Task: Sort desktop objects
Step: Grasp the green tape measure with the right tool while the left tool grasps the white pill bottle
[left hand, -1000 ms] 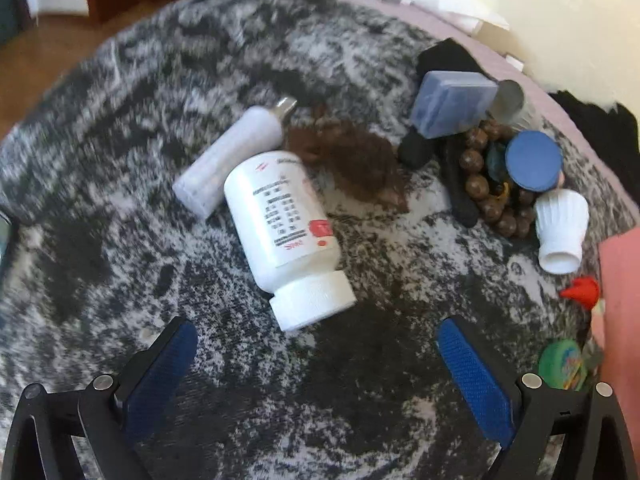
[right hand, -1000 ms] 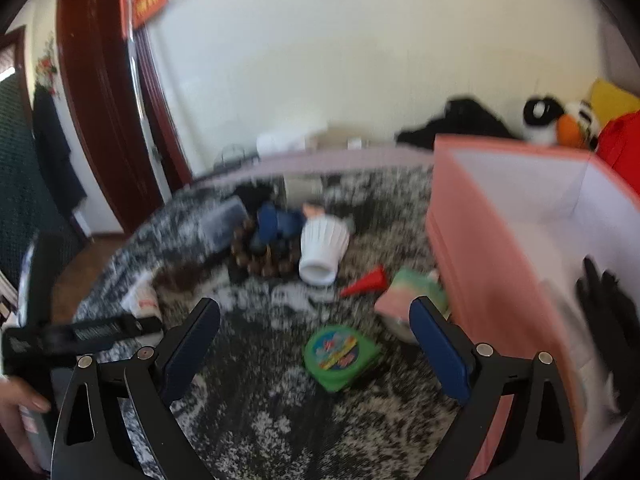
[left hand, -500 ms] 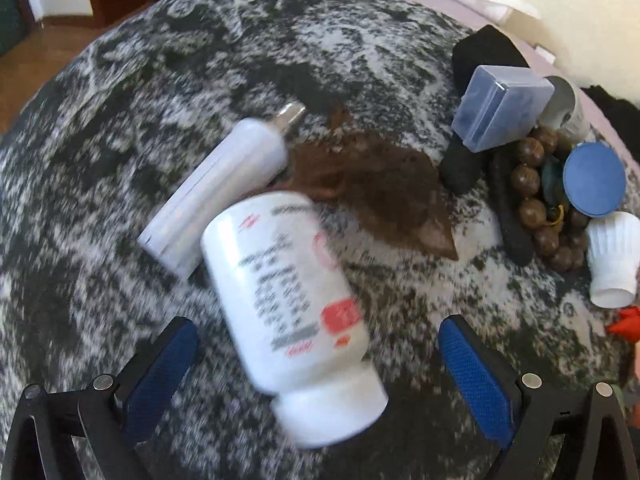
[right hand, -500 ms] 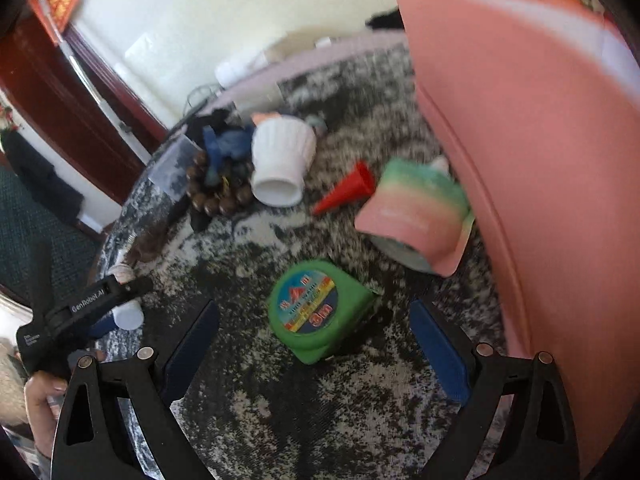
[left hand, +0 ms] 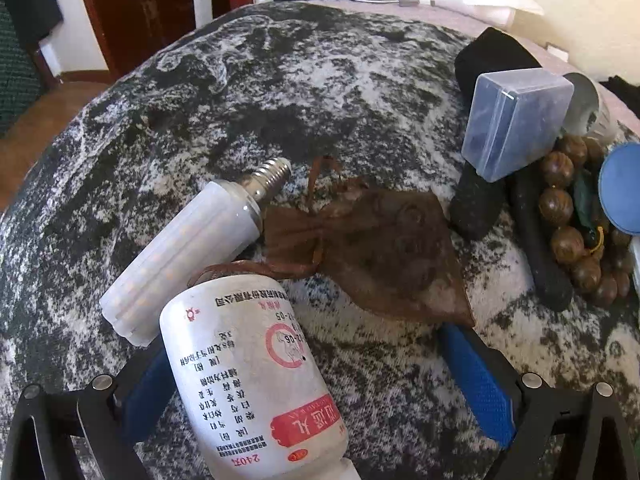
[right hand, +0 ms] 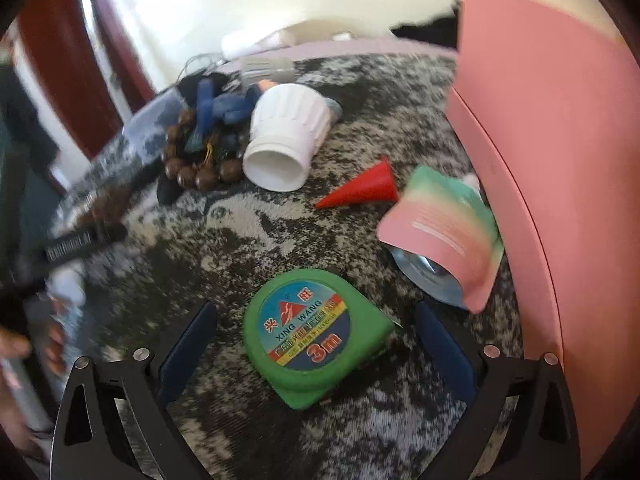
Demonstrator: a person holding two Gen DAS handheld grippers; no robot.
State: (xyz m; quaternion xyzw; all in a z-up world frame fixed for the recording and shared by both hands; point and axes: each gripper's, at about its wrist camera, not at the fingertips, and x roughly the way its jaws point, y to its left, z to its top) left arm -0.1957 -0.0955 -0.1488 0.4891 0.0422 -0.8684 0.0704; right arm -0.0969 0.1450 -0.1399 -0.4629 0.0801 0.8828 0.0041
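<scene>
I hold both grippers wide to straddle targets: left gripper (left hand: 316,392) around the white bottle (left hand: 252,380), right gripper (right hand: 316,352) around the green tape measure (right hand: 314,336). Neither grips yet.

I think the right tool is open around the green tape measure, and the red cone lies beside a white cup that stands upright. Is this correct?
Not fully. The right tool is open around the green tape measure, and the red cone is beside the white cup, but the cup lies on its side, mouth toward the camera. The right wrist view shows this.
</scene>
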